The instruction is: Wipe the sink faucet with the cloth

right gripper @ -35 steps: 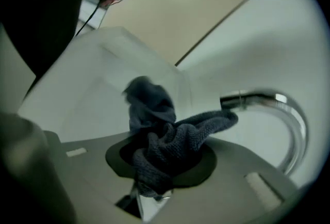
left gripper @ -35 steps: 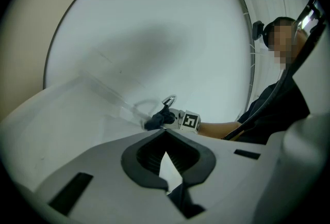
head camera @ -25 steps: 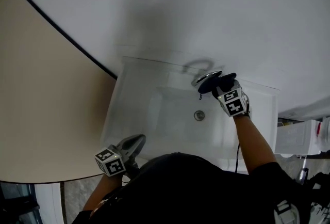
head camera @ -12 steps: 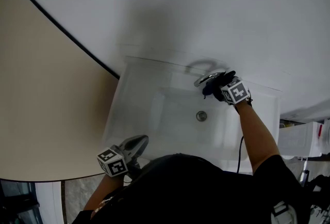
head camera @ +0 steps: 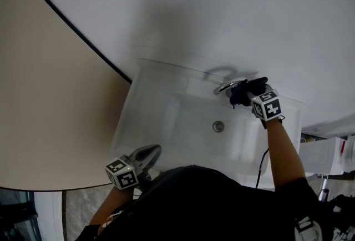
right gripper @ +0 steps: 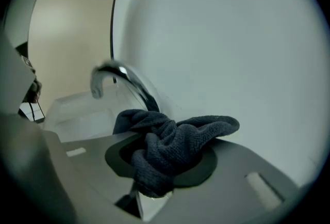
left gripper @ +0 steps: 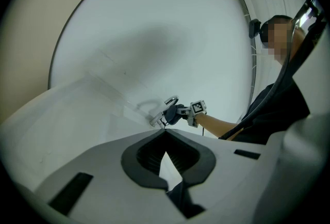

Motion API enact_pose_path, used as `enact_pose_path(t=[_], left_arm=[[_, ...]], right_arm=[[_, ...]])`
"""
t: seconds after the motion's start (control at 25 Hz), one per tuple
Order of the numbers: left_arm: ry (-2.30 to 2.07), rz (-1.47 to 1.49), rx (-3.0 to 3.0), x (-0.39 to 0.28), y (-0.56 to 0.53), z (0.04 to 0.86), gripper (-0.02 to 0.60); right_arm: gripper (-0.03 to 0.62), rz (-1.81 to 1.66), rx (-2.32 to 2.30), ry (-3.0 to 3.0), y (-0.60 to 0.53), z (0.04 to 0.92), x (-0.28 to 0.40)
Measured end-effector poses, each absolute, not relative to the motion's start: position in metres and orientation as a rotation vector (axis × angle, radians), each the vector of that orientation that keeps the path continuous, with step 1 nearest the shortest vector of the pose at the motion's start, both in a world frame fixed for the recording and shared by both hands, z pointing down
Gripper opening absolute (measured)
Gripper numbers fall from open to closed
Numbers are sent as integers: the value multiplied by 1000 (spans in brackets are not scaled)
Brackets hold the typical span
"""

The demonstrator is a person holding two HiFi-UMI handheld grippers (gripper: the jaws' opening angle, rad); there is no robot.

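Hovering at the near left edge of the white sink (head camera: 145, 118), the left hand-held gripper (head camera: 152, 151) is clenched shut on nothing. Farther right, the right hand-held gripper (head camera: 248, 91) grasps a bunched dark cloth (right gripper: 170, 148) at the base of the curved chrome faucet (right gripper: 126, 81), beside the wall.

Cloth (right gripper: 172, 148): dark blue-grey, fine knit texture. Faucet (right gripper: 129, 79): chrome, bright highlights. Sink (head camera: 161, 123): white. Wall (head camera: 222, 6): white. Panel (head camera: 44, 95): beige with a black edge line. Left gripper (head camera: 154, 150) and right gripper (head camera: 243, 93): grey, cubes with black-and-white squares. Sleeve (head camera: 194, 201): black.
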State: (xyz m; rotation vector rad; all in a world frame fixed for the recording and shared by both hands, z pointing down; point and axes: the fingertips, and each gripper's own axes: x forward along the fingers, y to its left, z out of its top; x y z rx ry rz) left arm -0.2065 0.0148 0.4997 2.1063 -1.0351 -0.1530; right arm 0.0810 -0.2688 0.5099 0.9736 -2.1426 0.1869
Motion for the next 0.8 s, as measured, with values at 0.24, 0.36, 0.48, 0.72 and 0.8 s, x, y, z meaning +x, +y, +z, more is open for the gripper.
enact_pose_path(t=[0.24,0.36,0.48,0.72,0.8], left_arm=[[-1025,-152,2115,-207,5,498,-8],[-1008,-160,2136,-201,-2,495,-8],[-999,-160,2157,-195,-4,490,-8],[-1024,-156,2138,-205,5,492,-8],[-1030,-161,2123,-207,6,494,-8]], right_arm=[[117,-140,905,-2358,-251,385,19],[117,-337,610,-2194,-245,395,-37],[117,-457,360,-1909,-238,442,-69],[114,-375,139,-1601,-224,506,-89],[110,-352,82,-1544,-214,517,-85]])
